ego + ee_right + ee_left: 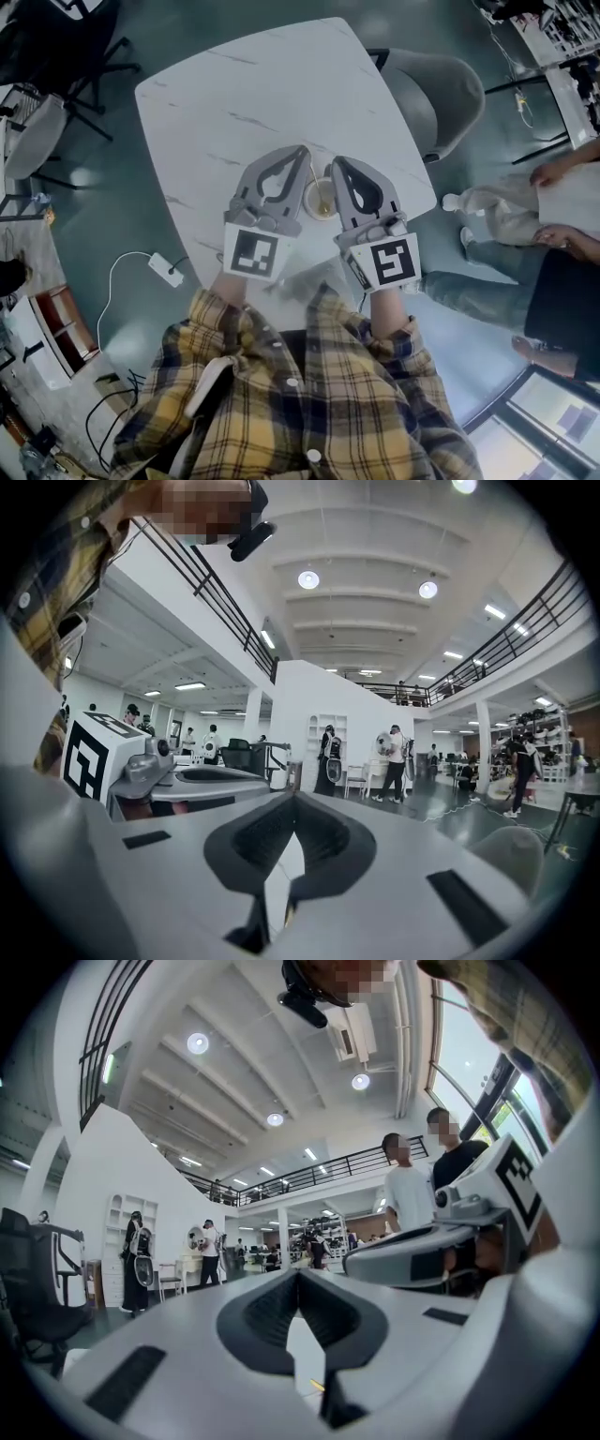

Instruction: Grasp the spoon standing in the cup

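Over table [244, 94], near front edge: left gripper [303, 150] and right gripper [336, 161] both have jaws pressed together, nothing held. Cup [322, 200] sits between gripper bodies; spoon [315, 181] stands in it, thin handle barely visible. Risks: approach with unopened jaws knocks spoon or tips cup; flanking bodies bump cup; thin handle slips pinch.

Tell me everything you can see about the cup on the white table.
The small round pale cup stands upright on the white marbled table, open-topped, yellowish inside. It sits between the shut left gripper and right gripper, which cover its sides; contact cannot be told. A thin spoon handle seems to rise from it.
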`<state>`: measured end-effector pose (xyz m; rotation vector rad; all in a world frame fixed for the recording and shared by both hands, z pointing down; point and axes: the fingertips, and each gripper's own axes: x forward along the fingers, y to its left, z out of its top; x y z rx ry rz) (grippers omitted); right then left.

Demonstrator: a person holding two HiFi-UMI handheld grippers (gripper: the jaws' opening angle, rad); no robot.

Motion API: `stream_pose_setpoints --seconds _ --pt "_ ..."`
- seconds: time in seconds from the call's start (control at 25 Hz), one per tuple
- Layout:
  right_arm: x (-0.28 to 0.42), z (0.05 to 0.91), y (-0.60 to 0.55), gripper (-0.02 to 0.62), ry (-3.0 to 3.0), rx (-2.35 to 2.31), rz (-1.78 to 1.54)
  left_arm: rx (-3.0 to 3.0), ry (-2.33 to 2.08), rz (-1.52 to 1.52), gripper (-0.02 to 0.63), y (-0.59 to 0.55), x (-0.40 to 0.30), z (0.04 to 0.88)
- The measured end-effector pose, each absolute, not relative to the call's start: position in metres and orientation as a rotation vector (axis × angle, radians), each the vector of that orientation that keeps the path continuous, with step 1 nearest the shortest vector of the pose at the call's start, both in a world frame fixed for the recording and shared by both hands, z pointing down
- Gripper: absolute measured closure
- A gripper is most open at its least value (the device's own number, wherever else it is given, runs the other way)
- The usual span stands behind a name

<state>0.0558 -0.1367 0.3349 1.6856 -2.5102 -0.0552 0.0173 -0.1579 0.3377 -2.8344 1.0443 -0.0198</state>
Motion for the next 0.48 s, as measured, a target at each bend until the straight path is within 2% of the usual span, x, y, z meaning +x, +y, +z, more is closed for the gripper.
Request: stream_pose_setpoints --seconds 0.48 --pt "0.076 0.344 -0.183 0.580 -2.722 1.312 -0.031 -2.676 1.411 -0.060 0.588 -0.199 0.034 0.342"
